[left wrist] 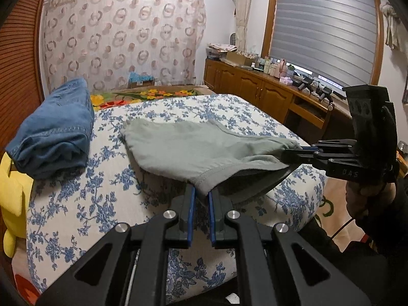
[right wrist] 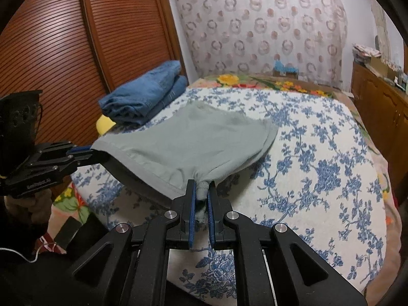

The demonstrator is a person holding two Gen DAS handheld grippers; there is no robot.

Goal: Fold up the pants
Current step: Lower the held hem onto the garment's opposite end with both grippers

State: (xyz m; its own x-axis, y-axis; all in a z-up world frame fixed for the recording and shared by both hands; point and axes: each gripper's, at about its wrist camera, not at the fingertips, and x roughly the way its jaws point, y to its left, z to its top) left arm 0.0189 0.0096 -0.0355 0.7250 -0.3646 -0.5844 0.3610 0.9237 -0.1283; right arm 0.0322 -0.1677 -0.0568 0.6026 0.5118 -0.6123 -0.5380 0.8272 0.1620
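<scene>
The grey-green pants point(left wrist: 201, 148) lie partly on the blue-flowered bed point(left wrist: 76, 204), with their near end lifted off it. My left gripper point(left wrist: 201, 191) is shut on the near hem corner. My right gripper point(left wrist: 288, 153) is shut on the other corner, to the right, held by a hand. In the right wrist view the pants point(right wrist: 193, 137) stretch from my right gripper point(right wrist: 201, 190), shut on a bunched corner, to my left gripper point(right wrist: 89, 153) at the left. The far end rests on the bed point(right wrist: 318, 178).
Folded blue jeans point(left wrist: 56, 137) sit at the bed's far left, also in the right wrist view point(right wrist: 148, 94), over a yellow plush point(left wrist: 12, 191). A wooden cabinet point(left wrist: 255, 86) with clutter stands right. A slatted wooden door point(right wrist: 63, 51) is left; a curtain point(left wrist: 122, 38) hangs behind.
</scene>
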